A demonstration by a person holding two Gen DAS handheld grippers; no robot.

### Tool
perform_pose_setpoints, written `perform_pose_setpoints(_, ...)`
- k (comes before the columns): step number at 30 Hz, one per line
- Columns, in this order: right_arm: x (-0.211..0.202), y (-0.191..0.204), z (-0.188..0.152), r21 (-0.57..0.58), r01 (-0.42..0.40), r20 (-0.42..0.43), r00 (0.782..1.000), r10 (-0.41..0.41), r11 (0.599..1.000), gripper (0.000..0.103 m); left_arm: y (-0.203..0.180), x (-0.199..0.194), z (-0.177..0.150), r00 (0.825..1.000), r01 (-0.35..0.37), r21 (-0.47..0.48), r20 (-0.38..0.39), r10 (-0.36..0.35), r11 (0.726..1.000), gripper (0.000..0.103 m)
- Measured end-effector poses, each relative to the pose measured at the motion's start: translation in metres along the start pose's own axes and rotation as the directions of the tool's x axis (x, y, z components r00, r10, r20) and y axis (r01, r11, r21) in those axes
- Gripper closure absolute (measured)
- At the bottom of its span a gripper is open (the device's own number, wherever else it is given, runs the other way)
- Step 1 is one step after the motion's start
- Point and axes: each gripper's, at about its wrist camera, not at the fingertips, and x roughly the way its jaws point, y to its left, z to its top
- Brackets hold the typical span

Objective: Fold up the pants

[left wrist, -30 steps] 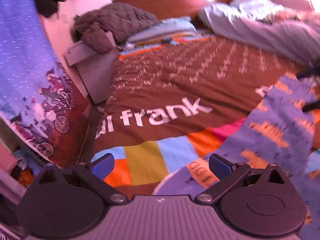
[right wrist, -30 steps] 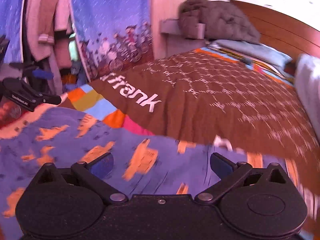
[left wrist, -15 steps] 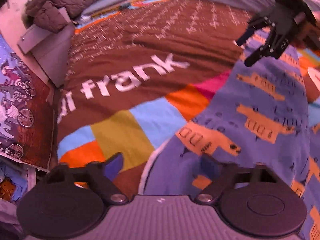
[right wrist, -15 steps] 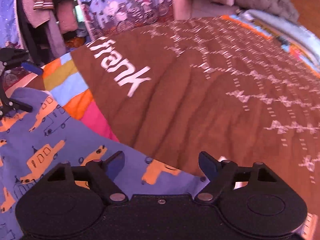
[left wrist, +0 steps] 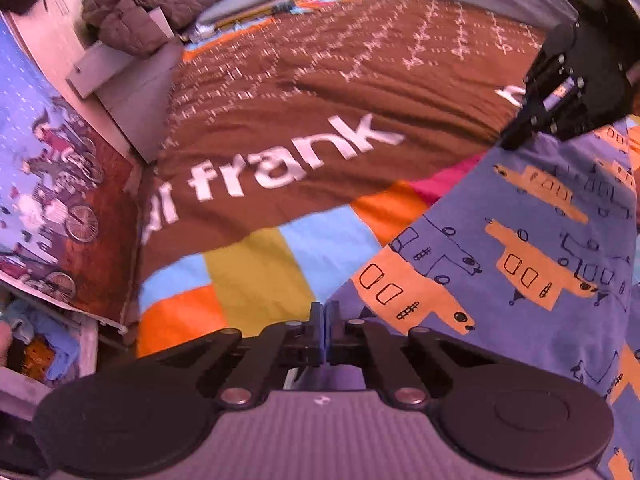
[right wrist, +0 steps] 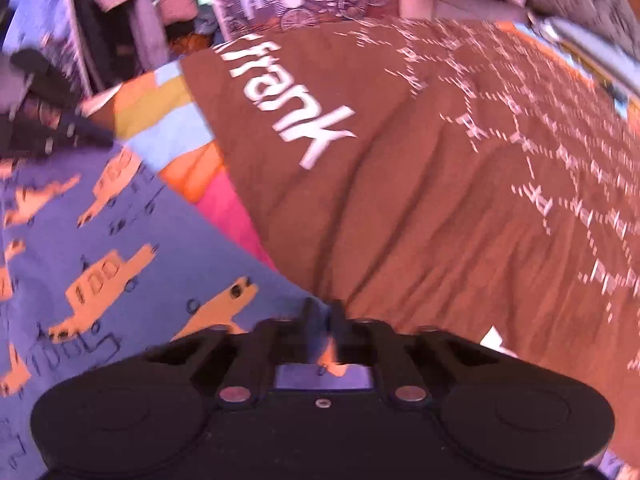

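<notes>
The pants (left wrist: 520, 248) are purple-blue with orange vehicle prints and lie on the bed, stretched between my two grippers. My left gripper (left wrist: 325, 320) is shut on one corner of the pants edge. My right gripper (right wrist: 322, 316) is shut on the other corner; the pants (right wrist: 100, 248) spread to its left. In the left wrist view the right gripper (left wrist: 520, 136) shows at the upper right, pinching the far corner. In the right wrist view the left gripper (right wrist: 92, 136) shows at the far left, blurred.
A brown blanket with white "frank" lettering (left wrist: 300, 152) covers the bed, over a multicoloured patchwork sheet (left wrist: 248, 276). A grey quilted jacket (left wrist: 160, 4) lies near the headboard. A printed curtain (left wrist: 44, 184) and hanging clothes (right wrist: 120, 8) stand beside the bed.
Both grippers were open over the pants edge and have now closed on it. Both have dropped closer to the bed.
</notes>
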Motion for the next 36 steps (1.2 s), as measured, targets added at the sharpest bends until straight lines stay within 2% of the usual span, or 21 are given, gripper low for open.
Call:
perform_pose_setpoints(2,-0.003,0.008,0.003,-0.044,0.042,0.013,0.999,-0.041,0.998,0.102,0.0,-0.009,0.001,0.999,-0.031,-0.006,0.035,0.031,0.999,0.103)
perform_pose_setpoints(4,-0.013,0.011,0.009,-0.047,0.091,0.083,0.993,-0.087,0.995,0.103,0.002,-0.018,0.004,0.991,-0.094,-0.021,0.093,0.095,0.995,0.103)
perform_pose_setpoints(6,-0.02,0.007,0.017,-0.004,0.157,0.165,0.974,-0.154,0.988,0.103,0.008,-0.021,0.008,0.978,-0.155,-0.061,0.13,0.162,0.986,0.103)
perform_pose_setpoints(8,-0.018,0.002,0.025,0.075,0.201,0.222,0.951,-0.213,0.977,0.103,0.017,-0.011,0.011,0.973,-0.193,-0.125,0.106,0.207,0.973,0.103)
perform_pose_setpoints(10,-0.001,0.003,0.031,0.106,0.227,0.198,0.949,-0.244,0.968,0.103,0.02,0.006,0.012,0.977,-0.199,-0.128,0.054,0.207,0.972,0.103)
perform_pose_setpoints(12,0.019,0.012,0.034,0.061,0.258,0.148,0.953,-0.264,0.964,0.103,0.021,0.015,0.011,0.978,-0.205,-0.133,0.019,0.21,0.97,0.103)
perform_pose_setpoints(14,0.033,0.02,0.035,0.023,0.272,0.126,0.954,-0.272,0.962,0.101,0.021,0.017,0.009,0.98,-0.196,-0.135,0.019,0.2,0.971,0.103)
perform_pose_setpoints(16,0.029,0.014,0.035,0.054,0.259,0.148,0.953,-0.264,0.964,0.093,0.02,0.013,0.007,0.979,-0.196,-0.118,0.038,0.202,0.973,0.103)
perform_pose_setpoints(18,0.021,0.001,0.034,0.116,0.209,0.165,0.96,-0.227,0.971,0.058,0.02,0.011,0.005,0.979,-0.194,-0.113,0.04,0.199,0.975,0.103)
perform_pose_setpoints(19,0.016,-0.007,0.033,0.134,0.181,0.178,0.963,-0.203,0.974,0.052,0.021,0.01,0.005,0.98,-0.188,-0.119,0.036,0.194,0.975,0.103)
perform_pose_setpoints(22,0.009,-0.017,0.03,0.139,0.116,0.173,0.975,-0.139,0.984,0.049,0.02,0.011,0.004,0.982,-0.178,-0.129,0.034,0.183,0.976,0.103)
perform_pose_setpoints(25,0.014,-0.019,0.026,0.134,0.072,0.133,0.987,-0.09,0.988,0.049,0.022,0.013,0.003,0.983,-0.173,-0.133,0.038,0.18,0.976,0.103)
perform_pose_setpoints(28,0.033,-0.017,0.022,0.152,0.079,0.078,0.993,-0.092,0.985,0.048,0.02,0.011,0.002,0.982,-0.178,-0.116,0.048,0.185,0.977,0.103)
perform_pose_setpoints(29,0.034,-0.017,0.022,0.172,0.076,0.082,0.992,-0.091,0.982,0.052,0.018,0.009,0.002,0.98,-0.183,-0.104,0.054,0.19,0.978,0.103)
perform_pose_setpoints(30,0.033,-0.018,0.022,0.189,0.061,0.083,0.994,-0.078,0.98,0.064,0.016,0.005,0.002,0.979,-0.188,-0.094,0.062,0.194,0.978,0.103)
perform_pose_setpoints(31,0.032,-0.015,0.022,0.182,0.064,0.079,0.994,-0.08,0.981,0.07,0.015,0.002,0.002,0.978,-0.191,-0.089,0.07,0.197,0.978,0.103)
perform_pose_setpoints(33,0.025,-0.002,0.023,0.131,0.114,0.07,0.99,-0.124,0.985,0.1,0.012,-0.011,0.003,0.976,-0.187,-0.088,0.093,0.195,0.978,0.103)
perform_pose_setpoints(36,-0.004,0.018,0.02,0.102,0.206,0.117,0.969,-0.217,0.973,0.101,0.006,-0.037,0.005,0.972,-0.189,-0.082,0.124,0.199,0.978,0.103)
